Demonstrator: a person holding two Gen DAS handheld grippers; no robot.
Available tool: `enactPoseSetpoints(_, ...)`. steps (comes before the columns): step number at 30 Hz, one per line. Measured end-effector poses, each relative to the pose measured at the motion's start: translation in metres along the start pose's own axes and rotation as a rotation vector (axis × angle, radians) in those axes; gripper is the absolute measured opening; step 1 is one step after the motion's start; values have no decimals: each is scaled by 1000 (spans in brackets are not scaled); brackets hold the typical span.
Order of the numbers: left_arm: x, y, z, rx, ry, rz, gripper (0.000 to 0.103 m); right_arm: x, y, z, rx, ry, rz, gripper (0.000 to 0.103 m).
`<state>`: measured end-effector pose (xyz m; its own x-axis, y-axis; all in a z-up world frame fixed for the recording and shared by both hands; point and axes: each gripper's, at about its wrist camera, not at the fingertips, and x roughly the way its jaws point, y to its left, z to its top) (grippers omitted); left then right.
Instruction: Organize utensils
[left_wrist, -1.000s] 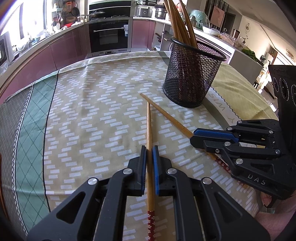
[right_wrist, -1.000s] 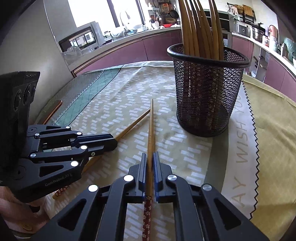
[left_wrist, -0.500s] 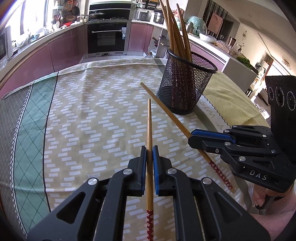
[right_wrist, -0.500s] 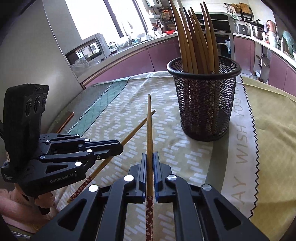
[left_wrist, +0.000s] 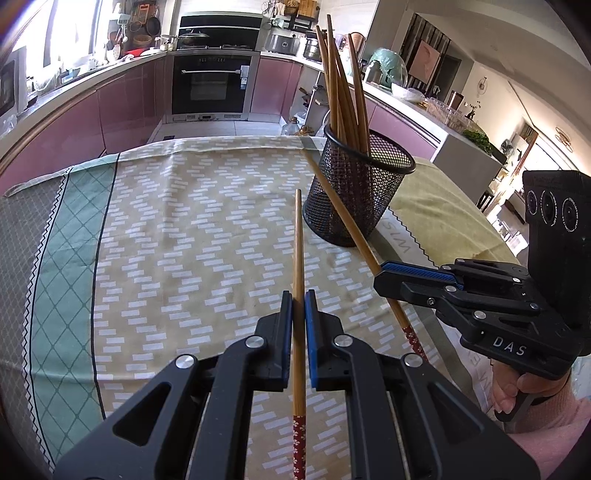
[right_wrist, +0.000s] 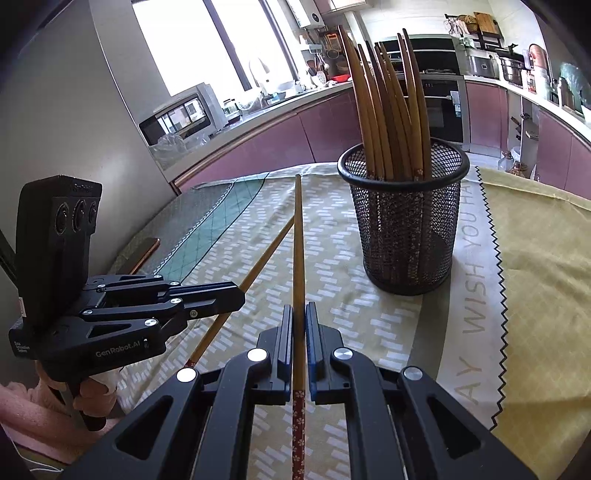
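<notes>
My left gripper (left_wrist: 298, 295) is shut on a wooden chopstick (left_wrist: 298, 243) with a red patterned end, tip pointing away and lifted off the cloth. My right gripper (right_wrist: 298, 308) is shut on a second chopstick (right_wrist: 297, 236) of the same kind, also raised. In the left wrist view the right gripper (left_wrist: 384, 271) sits at the right with its chopstick (left_wrist: 343, 218) slanting up past the holder. In the right wrist view the left gripper (right_wrist: 240, 293) sits at the left, its chopstick (right_wrist: 266, 254) crossing behind mine. A black mesh holder (left_wrist: 356, 192) (right_wrist: 404, 221) stands upright with several chopsticks in it.
The patterned tablecloth (left_wrist: 166, 236) covers the table, with a yellow cloth (right_wrist: 546, 280) printed with letters on the right. A phone-like object (right_wrist: 142, 253) lies near the table's left edge. Kitchen counters and an oven (left_wrist: 210, 88) lie beyond. A hand in a pink sleeve (left_wrist: 546, 435) holds the right gripper.
Both grippers have risen with their chopsticks, lifting them clear of the cloth. The chopstick tips now point higher, and the holder looks farther and lower in both views.
</notes>
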<state>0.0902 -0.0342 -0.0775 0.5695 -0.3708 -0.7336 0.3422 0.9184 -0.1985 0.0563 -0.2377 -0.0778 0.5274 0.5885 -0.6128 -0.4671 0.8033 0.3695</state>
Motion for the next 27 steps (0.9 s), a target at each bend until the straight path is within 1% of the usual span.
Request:
enactPoseSetpoints(12, -13, -2, 3, -14, -47, -31, 8, -14, -1, 3, 2, -45, 6, 6)
enactPoseSetpoints(27, -20, -3, 6, -26, -73, -54, 8, -22, -3, 6, 7, -73, 12, 6)
